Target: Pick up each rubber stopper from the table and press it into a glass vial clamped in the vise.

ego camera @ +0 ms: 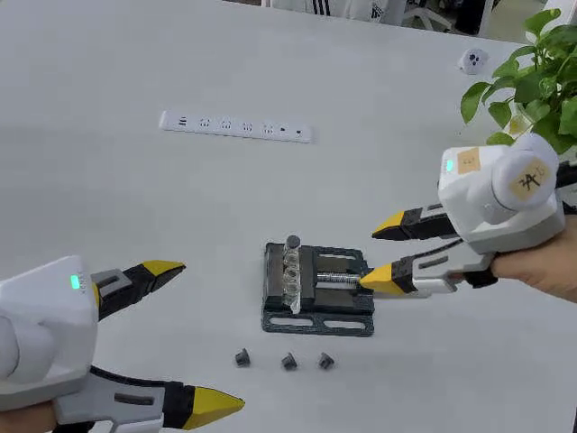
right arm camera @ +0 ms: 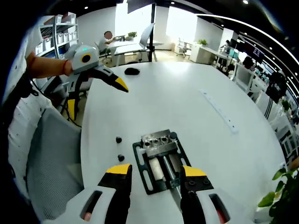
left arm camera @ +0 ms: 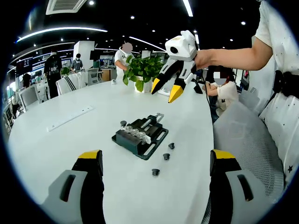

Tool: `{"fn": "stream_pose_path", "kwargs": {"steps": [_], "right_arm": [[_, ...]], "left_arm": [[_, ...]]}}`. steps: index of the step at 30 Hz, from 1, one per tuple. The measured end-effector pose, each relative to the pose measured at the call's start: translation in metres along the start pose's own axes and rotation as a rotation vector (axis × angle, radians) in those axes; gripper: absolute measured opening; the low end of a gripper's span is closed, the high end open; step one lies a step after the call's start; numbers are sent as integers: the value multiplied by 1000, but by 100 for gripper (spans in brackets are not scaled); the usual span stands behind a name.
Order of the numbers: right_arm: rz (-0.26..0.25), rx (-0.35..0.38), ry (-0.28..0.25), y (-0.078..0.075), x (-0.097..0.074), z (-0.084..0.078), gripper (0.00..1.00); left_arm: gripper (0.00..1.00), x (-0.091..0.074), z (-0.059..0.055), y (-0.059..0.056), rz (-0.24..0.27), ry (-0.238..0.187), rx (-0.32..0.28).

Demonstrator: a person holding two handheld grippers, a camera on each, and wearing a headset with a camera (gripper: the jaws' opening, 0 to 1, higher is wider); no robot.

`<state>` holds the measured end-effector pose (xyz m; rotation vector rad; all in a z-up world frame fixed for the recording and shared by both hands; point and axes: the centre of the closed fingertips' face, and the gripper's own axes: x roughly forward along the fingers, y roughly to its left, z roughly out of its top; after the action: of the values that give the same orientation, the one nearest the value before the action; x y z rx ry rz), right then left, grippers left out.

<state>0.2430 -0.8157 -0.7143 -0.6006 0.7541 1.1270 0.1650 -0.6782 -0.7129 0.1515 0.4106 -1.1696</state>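
**Light stoppers, brittle glass**

Broad white matte surface (ego camera: 135, 198), hard and smooth. Left tool (ego camera: 206, 336) at 8 o'clock from the vise, yellow-tipped jaws wide apart, empty. Right tool (ego camera: 371, 258) at 3 o'clock, jaws apart, empty, lower tip over the screw end. Black metal vise (ego camera: 338, 311), blocky, likely heavy and steady. Clamped in it, a row of clear glass vials (ego camera: 292, 271): upright, thin-walled, slick, probably fragile; end vial at 12 o'clock apparently capped dark. Three small dark rubber stoppers (ego camera: 288, 362) in a loose row at 6 o'clock, clear of the vise: stubby, likely light, springy, grippy. Best pinched across the sides, narrow end toward the vial mouth, then pressed straight down, gently, to spare the glass.
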Motion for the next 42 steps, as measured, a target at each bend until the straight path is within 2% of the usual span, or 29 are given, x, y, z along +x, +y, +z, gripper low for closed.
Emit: {"fn": "stream_pose_path", "kwargs": {"steps": [2, 8, 14, 17, 25, 30, 42], "right_arm": [[-2, 10, -7, 4, -1, -5, 42], [4, 53, -30, 21, -4, -20, 43], [6, 82, -48, 39, -4, -29, 42], [6, 94, -63, 41, -2, -34, 42], [18, 122, -77, 59, 10, -46, 39], [22, 128, -82, 67, 19, -53, 34], [42, 114, -87, 77, 51, -63, 20]], "left_arm": [[95, 0, 0, 0, 0, 2, 2], [95, 0, 2, -3, -5, 8, 8], [95, 2, 4, -8, -11, 15, 11], [95, 1, 3, -6, -12, 17, 10], [95, 0, 1, -4, -14, 24, 10], [95, -1, -1, -3, -16, 25, 9], [95, -1, -3, -3, -19, 34, 6]]}}
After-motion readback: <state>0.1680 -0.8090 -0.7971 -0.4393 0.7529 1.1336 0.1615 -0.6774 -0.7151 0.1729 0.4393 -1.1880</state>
